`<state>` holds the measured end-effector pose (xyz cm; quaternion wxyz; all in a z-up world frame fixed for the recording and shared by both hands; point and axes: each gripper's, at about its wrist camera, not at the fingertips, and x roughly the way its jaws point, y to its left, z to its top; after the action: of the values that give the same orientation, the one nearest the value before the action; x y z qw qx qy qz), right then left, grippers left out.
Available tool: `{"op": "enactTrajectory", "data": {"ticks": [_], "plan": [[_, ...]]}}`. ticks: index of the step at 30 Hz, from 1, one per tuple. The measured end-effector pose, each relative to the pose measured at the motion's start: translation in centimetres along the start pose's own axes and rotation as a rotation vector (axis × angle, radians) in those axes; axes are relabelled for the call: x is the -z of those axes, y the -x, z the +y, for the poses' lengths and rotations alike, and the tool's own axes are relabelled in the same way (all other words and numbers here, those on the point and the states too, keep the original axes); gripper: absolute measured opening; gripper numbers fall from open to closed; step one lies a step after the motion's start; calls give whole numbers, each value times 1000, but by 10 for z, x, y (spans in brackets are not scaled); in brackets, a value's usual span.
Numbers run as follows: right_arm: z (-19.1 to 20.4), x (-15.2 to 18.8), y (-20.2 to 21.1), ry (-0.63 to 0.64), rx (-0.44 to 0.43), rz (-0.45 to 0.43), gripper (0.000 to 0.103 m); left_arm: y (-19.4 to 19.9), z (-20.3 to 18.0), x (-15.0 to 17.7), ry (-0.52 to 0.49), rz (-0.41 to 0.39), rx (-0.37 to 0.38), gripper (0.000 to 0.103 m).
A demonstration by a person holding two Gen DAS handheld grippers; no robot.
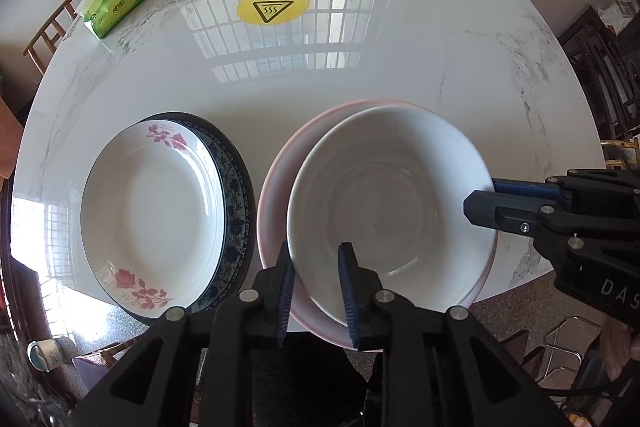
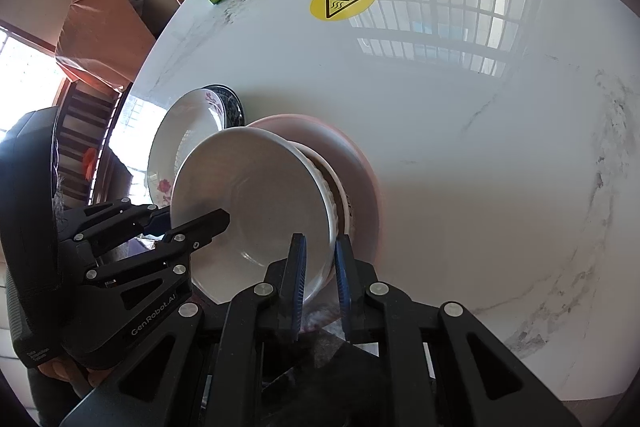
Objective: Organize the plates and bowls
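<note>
A white bowl [image 1: 392, 203] is held over a pink bowl [image 1: 276, 183] near the table's front edge. My left gripper [image 1: 318, 287] is shut on the white bowl's near rim. My right gripper [image 2: 320, 267] is shut on the bowl's right rim; it shows in the left wrist view [image 1: 486, 201] too. In the right wrist view the white bowl [image 2: 256, 203] sits tilted above the pink bowl [image 2: 360, 179], and the left gripper [image 2: 192, 217] straddles its left rim. To the left, a white rose-patterned plate [image 1: 152, 215] lies on a dark blue patterned plate [image 1: 236, 195].
The round white marble table [image 1: 400, 67] carries a yellow heat-warning sticker [image 1: 273, 6] at its centre and a green tissue pack [image 1: 116, 5] at the far left. Wooden chairs [image 1: 48, 33] stand around the table. The table edge runs just under the bowls.
</note>
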<state>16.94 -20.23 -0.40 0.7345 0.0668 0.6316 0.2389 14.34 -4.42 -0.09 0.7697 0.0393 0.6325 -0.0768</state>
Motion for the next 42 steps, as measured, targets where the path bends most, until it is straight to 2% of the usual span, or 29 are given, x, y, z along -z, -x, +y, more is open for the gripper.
{"op": "enactTrajectory", "data": {"ticks": [6,11,14,16,18,20,24,26,30,32,35,37,42], "plan": [[0,1,5,1,-4,-26,17,16,7,5,3,-63,52,25],[-4,4,25,-7,-52,-99,17,41,24,18,30,-157,101,25],[-8,11,38,0,-57,-164,17,51,39,30,78,-206,126,32],[-12,18,44,-4,-64,-204,17,55,46,40,98,-244,117,34],[-15,27,47,0,-61,-244,18,58,53,51,118,-280,77,34],[-17,37,45,6,-56,-277,20,58,58,61,143,-306,86,35],[-20,59,32,11,-54,-330,22,47,63,77,170,-320,123,38],[-20,68,22,18,-34,-351,27,40,57,81,144,-334,120,38],[-19,75,7,18,-21,-379,27,30,53,82,127,-351,142,38],[-21,76,7,4,-28,-394,27,22,59,80,150,-318,183,38],[-25,76,7,-2,-16,-396,28,10,74,74,222,-271,287,38],[-28,72,8,-12,-29,-387,28,5,80,71,260,-243,303,38],[-31,59,8,-24,-19,-369,28,5,77,64,246,-233,287,38]]}}
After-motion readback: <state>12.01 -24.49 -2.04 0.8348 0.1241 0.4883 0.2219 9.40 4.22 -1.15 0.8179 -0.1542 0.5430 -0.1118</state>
